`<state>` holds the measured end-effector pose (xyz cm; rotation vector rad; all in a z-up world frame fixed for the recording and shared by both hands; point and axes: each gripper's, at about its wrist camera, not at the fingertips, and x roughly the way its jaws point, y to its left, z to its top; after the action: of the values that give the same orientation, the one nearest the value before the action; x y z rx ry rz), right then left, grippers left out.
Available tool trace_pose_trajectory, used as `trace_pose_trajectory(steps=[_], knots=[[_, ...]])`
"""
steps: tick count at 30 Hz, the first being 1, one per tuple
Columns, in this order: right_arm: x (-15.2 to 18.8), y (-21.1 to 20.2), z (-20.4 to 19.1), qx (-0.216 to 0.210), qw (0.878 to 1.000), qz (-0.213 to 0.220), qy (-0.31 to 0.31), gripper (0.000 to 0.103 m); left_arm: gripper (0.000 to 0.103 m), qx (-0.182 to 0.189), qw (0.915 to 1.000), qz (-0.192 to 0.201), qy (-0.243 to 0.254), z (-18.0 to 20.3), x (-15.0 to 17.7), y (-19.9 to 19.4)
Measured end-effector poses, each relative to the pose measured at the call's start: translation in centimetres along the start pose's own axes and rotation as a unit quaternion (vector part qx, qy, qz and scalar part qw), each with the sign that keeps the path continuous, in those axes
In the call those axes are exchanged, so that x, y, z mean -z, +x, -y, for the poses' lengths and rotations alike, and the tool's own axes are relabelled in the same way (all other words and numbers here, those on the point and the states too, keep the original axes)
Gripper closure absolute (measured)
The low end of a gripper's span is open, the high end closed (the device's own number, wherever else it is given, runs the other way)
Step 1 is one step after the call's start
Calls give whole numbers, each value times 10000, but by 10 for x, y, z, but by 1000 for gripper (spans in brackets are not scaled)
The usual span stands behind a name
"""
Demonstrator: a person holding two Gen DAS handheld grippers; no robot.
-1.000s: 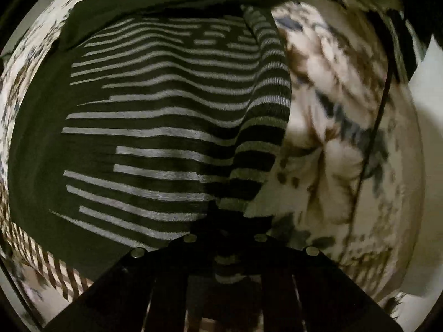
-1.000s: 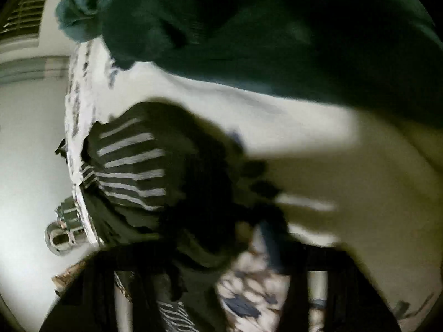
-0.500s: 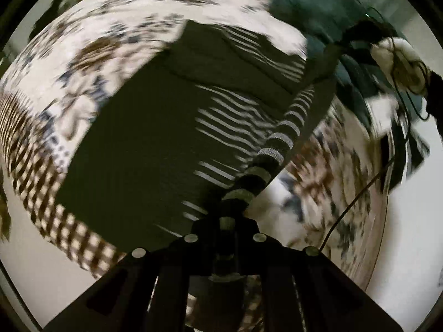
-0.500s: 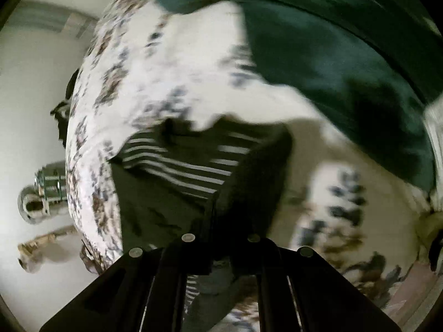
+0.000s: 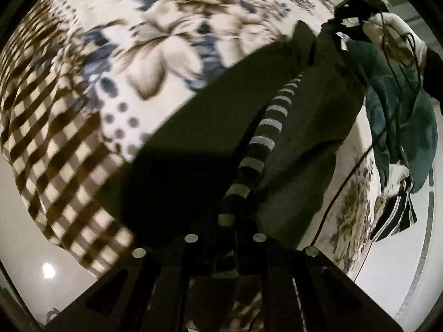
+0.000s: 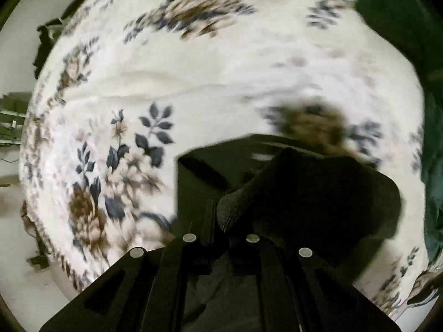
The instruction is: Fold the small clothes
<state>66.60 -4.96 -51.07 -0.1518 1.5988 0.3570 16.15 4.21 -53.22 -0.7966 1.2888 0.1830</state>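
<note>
Both grippers, left gripper and right gripper, are clamped tight on the dark striped garment, lifted over the floral bedspread; the thin pinched cloth could slip free and crumple.

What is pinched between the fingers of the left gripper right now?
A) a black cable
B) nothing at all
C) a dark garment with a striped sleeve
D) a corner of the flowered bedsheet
C: in the left wrist view the left gripper is shut on the dark garment, whose striped sleeve runs straight down between the fingers, above the flowered bedsheet.
</note>
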Motion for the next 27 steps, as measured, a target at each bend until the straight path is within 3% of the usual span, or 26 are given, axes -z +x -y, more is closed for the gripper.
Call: trace_pose_trajectory(steps=[5,7,9,10,11,13,15,16,19,22,24,27], knots=[[-19,44,-38,325,9994,-126,73,97,96,183,9994,-213,-198,-37,-16,9],[-23,55,-41,235,9991,-243,240,96,93,254,9987,-291,-319,-51,-24,13],[-20,56,-38,-218,9983,-364,393,83,88,298,9968,-419,-615,-76,-33,13],[-16,52,-36,-384,9979,-372,357,62,85,344,9956,-431,-762,-88,-35,9],[-8,45,-35,-571,9973,-345,290,54,80,306,9949,-397,-870,-99,-38,4],[21,24,-28,-761,9966,-302,137,49,76,263,9951,-355,-889,-117,-42,-10],[65,3,-14,-964,9948,-339,37,48,62,254,9960,-376,-765,-121,-44,-19],[84,-4,-8,-1002,9944,-338,26,48,60,317,9965,-382,-678,-120,-46,-21],[173,-18,22,-976,9944,-347,221,43,59,435,9975,-535,-170,-94,-48,-18],[278,2,54,-830,9910,-707,780,43,59,286,9955,-824,368,-63,-43,3],[349,31,68,-1007,9794,-1181,1294,43,59,100,9932,-1009,573,-51,-35,18],[451,79,76,-1406,9527,-1735,2061,43,62,-182,9917,-1030,741,-44,-21,29]])
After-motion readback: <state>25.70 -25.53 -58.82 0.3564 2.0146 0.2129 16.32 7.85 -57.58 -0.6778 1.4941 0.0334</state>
